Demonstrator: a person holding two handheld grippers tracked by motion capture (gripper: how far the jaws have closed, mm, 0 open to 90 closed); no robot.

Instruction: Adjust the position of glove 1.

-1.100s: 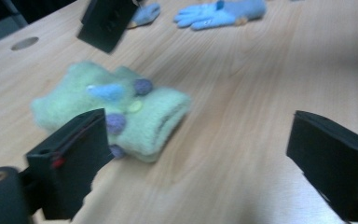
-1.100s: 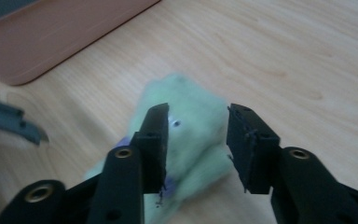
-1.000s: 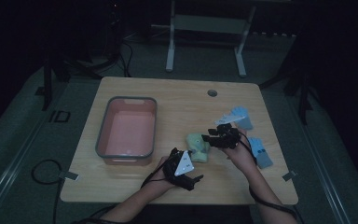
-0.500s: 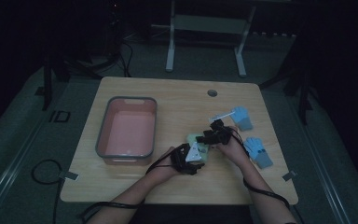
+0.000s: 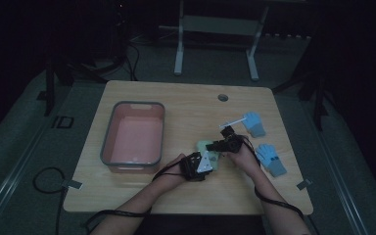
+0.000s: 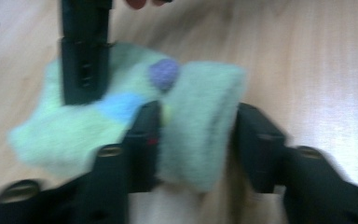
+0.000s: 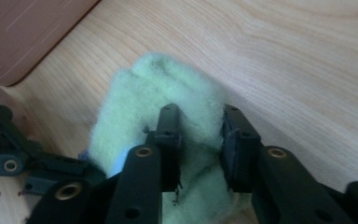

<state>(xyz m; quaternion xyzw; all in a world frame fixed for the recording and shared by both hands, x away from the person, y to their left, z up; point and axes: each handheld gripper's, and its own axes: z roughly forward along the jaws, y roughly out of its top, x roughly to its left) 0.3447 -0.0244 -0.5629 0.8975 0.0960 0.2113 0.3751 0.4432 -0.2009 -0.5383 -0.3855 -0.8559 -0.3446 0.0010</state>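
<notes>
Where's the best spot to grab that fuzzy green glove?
Probably the cuff of the green glove, from above: it lies flat and soft, so the jaws can pinch a fold. The left gripper clamps that end; the right gripper pinches the other end.

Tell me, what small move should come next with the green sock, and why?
Probably lift it slightly with both. The left gripper and right gripper have just closed on the green sock, which lies on the table beside the pink bin.
</notes>
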